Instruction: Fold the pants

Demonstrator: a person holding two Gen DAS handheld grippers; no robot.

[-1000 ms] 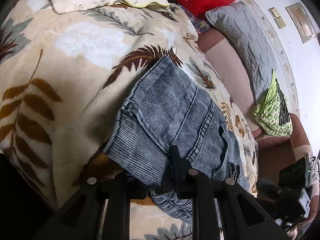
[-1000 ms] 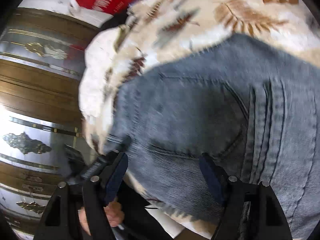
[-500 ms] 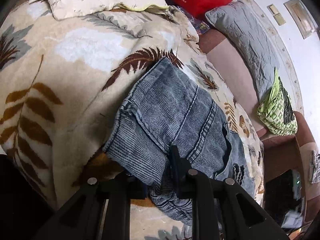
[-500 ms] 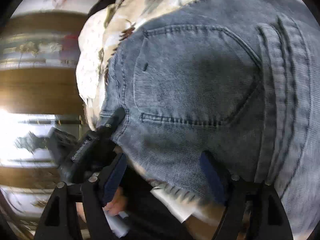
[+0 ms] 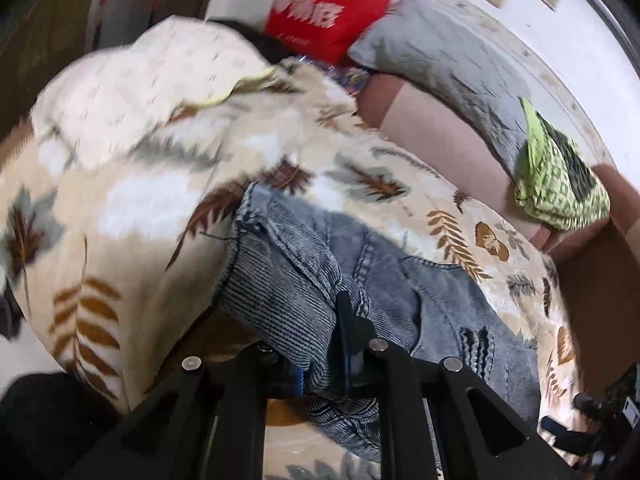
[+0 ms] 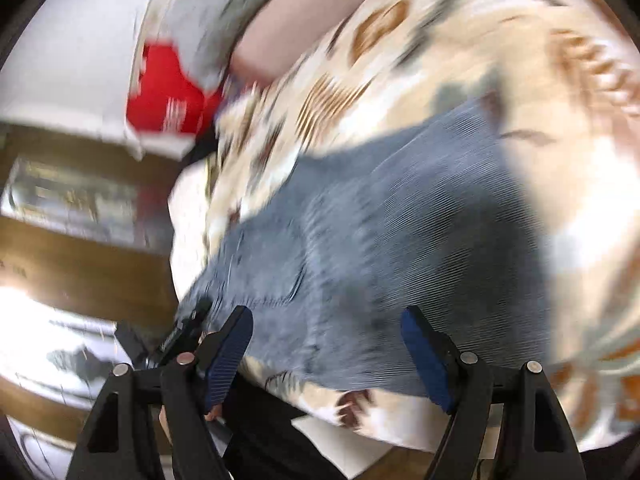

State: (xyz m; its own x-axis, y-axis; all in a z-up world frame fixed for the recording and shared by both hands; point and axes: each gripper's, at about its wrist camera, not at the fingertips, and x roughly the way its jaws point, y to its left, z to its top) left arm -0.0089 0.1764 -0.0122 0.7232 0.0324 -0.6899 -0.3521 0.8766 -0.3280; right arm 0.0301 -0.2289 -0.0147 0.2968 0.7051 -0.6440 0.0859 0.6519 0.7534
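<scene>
The blue denim pants [image 5: 380,280] lie bunched on a cream blanket with a leaf print [image 5: 140,200]. My left gripper [image 5: 320,344] is shut on a fold of the pants at their near edge and holds it a little raised. In the blurred right wrist view the pants [image 6: 400,240] spread flat over the blanket [image 6: 540,100]. My right gripper [image 6: 328,344] is open and empty, its blue pads [image 6: 228,352] just above the pants' near edge. The left gripper's body [image 6: 180,332] shows at the lower left there.
A red bag [image 5: 324,12], a grey quilted pillow [image 5: 448,60] and a green patterned cloth [image 5: 560,184] sit along the pink sofa back [image 5: 420,120]. A cream pillow [image 5: 140,80] lies at the far left. Wooden panelling [image 6: 80,260] stands left of the blanket's edge.
My left gripper has lifted and turned with the fold, bunching the pants. My right gripper has swung away from the back pocket, still open.
</scene>
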